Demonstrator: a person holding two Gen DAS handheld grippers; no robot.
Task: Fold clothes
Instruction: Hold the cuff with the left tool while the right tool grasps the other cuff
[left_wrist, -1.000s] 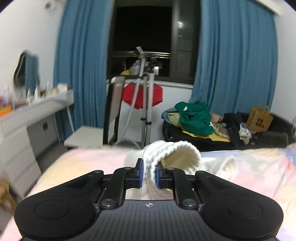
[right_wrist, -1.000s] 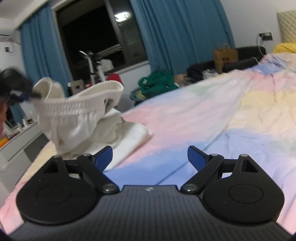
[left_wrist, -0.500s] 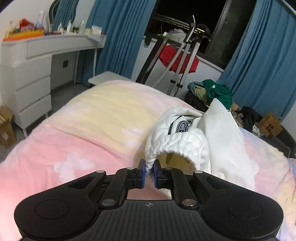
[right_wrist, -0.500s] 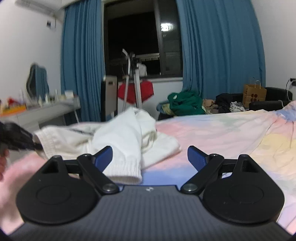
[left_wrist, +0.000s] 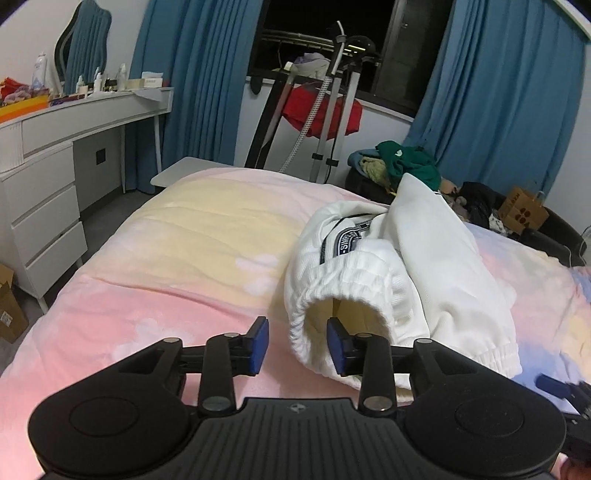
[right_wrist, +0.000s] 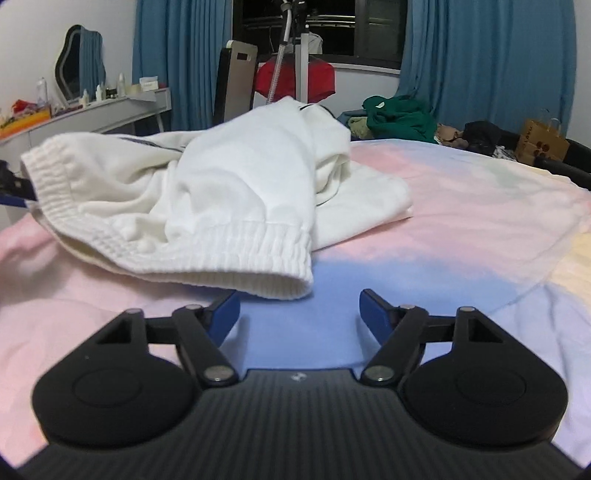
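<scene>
A white garment with a ribbed elastic waistband (left_wrist: 388, 273) lies crumpled on the pastel bedspread (left_wrist: 177, 258). My left gripper (left_wrist: 297, 345) is open, its fingers straddling the waistband edge, one blue pad inside the opening. In the right wrist view the same garment (right_wrist: 229, 184) lies in a heap just ahead of my right gripper (right_wrist: 299, 310), which is open and empty, low over the blue part of the bedspread (right_wrist: 461, 221). The ribbed hem lies close in front of its fingertips.
A white dresser (left_wrist: 55, 155) with bottles stands at the left. A stand with a red cloth (left_wrist: 321, 110) is beyond the bed's foot. A pile of clothes with a green top (left_wrist: 406, 162) and a brown paper bag (left_wrist: 522, 214) sit at the far right.
My left gripper has opened and let go of the waistband. The garment has dropped from the air onto the bed. My right gripper has moved closer to the hem.
</scene>
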